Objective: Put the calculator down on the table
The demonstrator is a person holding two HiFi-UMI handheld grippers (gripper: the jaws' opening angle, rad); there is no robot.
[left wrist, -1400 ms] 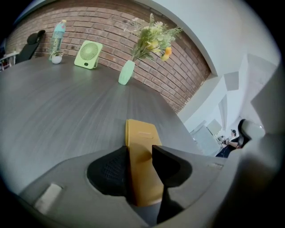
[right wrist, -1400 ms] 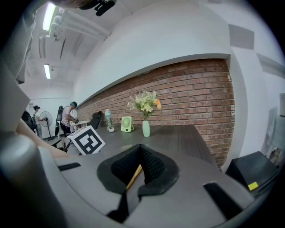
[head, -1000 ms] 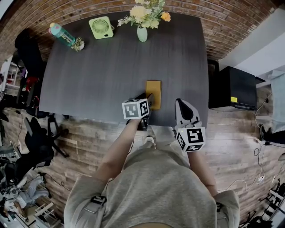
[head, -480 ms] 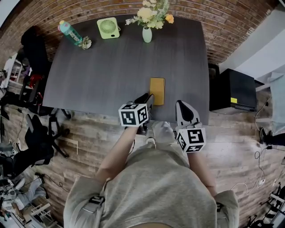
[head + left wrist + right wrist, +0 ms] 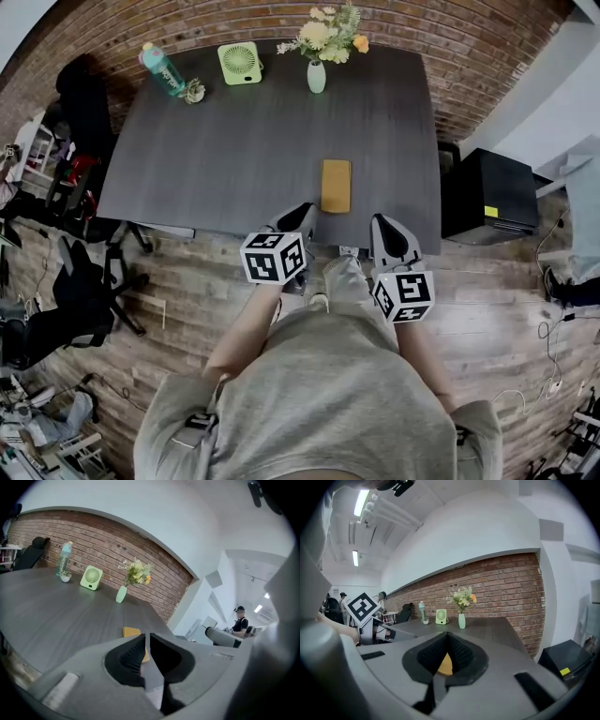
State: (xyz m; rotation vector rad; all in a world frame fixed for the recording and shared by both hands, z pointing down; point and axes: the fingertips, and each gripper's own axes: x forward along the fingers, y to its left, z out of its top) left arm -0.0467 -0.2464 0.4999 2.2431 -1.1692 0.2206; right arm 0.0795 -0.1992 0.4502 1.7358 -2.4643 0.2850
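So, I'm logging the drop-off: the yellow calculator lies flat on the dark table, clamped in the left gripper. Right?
Not clamped. The calculator lies flat on the table, but free: the left gripper is off it, its jaws closing with nothing between them. The left gripper view shows this, the calculator lying beyond the jaws.

left gripper (image 5: pixel 303 214): jaws closing, a thin slit between them, nothing inside (tilted slightly downward)
right gripper (image 5: pixel 382 225): jaws together at the tips, empty, just right of the left gripper
left forearm (image 5: pixel 244 328): bare, stretched forward behind its gripper
right forearm (image 5: pixel 424 361): bare, stretched forward likewise
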